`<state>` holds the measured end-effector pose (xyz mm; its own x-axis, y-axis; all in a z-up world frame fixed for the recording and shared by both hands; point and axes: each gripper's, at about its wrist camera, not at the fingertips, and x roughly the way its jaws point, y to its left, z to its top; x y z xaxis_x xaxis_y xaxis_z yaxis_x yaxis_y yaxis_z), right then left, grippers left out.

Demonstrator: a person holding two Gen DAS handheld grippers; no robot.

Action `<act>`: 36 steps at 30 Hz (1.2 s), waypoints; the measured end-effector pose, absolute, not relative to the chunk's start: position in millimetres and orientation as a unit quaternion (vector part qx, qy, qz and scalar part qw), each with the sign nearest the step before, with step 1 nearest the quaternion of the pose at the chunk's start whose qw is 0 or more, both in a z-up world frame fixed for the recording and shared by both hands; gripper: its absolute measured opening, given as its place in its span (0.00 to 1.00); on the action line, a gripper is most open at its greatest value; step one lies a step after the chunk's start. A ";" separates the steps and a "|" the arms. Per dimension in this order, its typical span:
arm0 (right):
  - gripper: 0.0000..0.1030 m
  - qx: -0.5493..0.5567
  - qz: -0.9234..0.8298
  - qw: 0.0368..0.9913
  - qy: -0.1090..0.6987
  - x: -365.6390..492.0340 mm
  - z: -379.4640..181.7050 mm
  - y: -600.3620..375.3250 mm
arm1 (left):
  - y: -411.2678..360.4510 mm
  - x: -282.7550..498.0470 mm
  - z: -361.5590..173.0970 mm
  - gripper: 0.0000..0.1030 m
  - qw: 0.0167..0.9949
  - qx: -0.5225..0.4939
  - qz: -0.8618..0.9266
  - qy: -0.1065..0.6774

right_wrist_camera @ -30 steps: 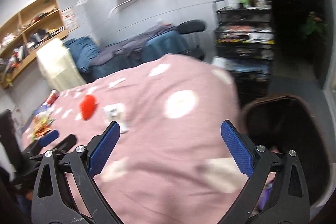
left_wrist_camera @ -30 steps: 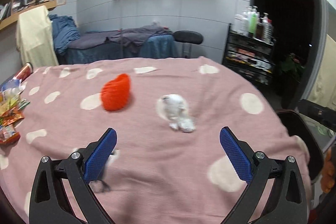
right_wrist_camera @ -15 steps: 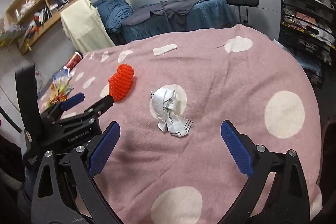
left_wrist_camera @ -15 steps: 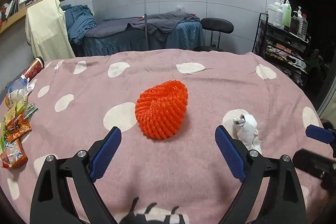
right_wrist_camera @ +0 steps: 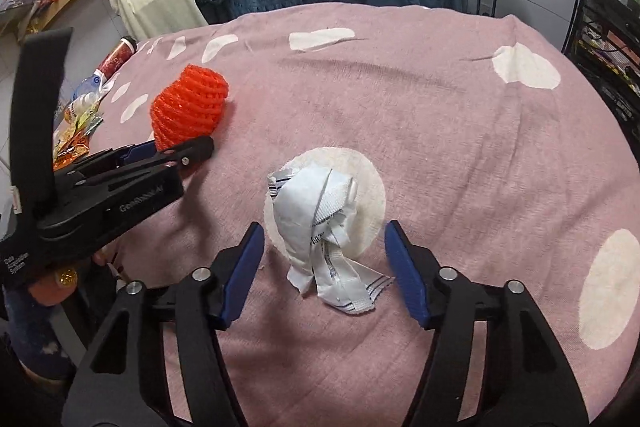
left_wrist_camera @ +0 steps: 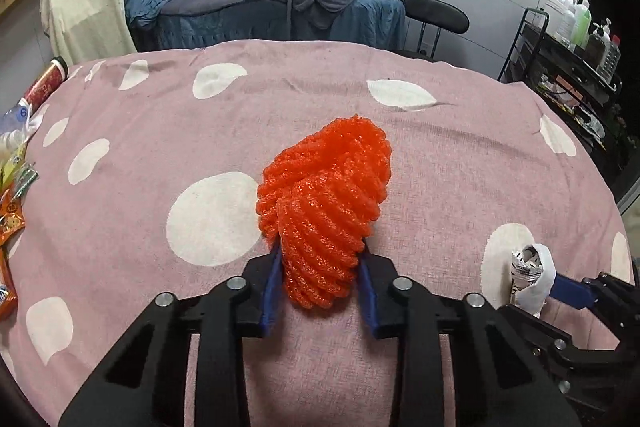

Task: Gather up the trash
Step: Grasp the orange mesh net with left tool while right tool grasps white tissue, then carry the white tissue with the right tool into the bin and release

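An orange foam net (left_wrist_camera: 324, 195) lies on the pink dotted tablecloth (left_wrist_camera: 160, 107). My left gripper (left_wrist_camera: 320, 267) is closing on the net's near end, and both blue pads press into it. The right wrist view shows the same net (right_wrist_camera: 188, 107) and left gripper (right_wrist_camera: 176, 149) at the left. A crumpled white wrapper (right_wrist_camera: 316, 211) sits on a white dot. My right gripper (right_wrist_camera: 325, 239) straddles it with its jaws closing, and its pads (right_wrist_camera: 400, 259) stand clear of the wrapper. In the left wrist view the wrapper (left_wrist_camera: 532, 271) is at the lower right, beside one blue pad (left_wrist_camera: 568, 293).
Snack packets (left_wrist_camera: 10, 219), a bottle and a red can (left_wrist_camera: 44, 83) lie along the table's left edge. Behind the table are a blue-covered bed (left_wrist_camera: 280, 11) and a black chair (left_wrist_camera: 436, 15). A black rack with bottles (left_wrist_camera: 576, 39) stands at the right. A hand (right_wrist_camera: 48, 287) holds the left gripper.
Both grippers moved forward and down, the left to the orange net, the right to the white wrapper. The left jaws clamped the net. The right jaws narrowed around the wrapper.
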<state>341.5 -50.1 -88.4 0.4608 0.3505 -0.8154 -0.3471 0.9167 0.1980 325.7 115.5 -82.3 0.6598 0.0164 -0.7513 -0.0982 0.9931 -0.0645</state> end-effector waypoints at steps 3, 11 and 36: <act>0.27 0.021 0.209 0.856 0.472 340.5 -88.4 -56.7 | 119.3 320.5 -80.3 0.22 0.912 -0.066 0.036 0.402; 0.23 0.049 0.193 0.889 0.413 331.0 -71.6 -69.6 | 114.3 294.5 -55.1 0.20 0.935 -0.065 0.046 0.346; 0.23 0.063 0.176 0.936 0.297 211.6 1.4 -163.9 | 42.7 174.3 -7.6 0.20 0.965 -0.046 -0.038 0.257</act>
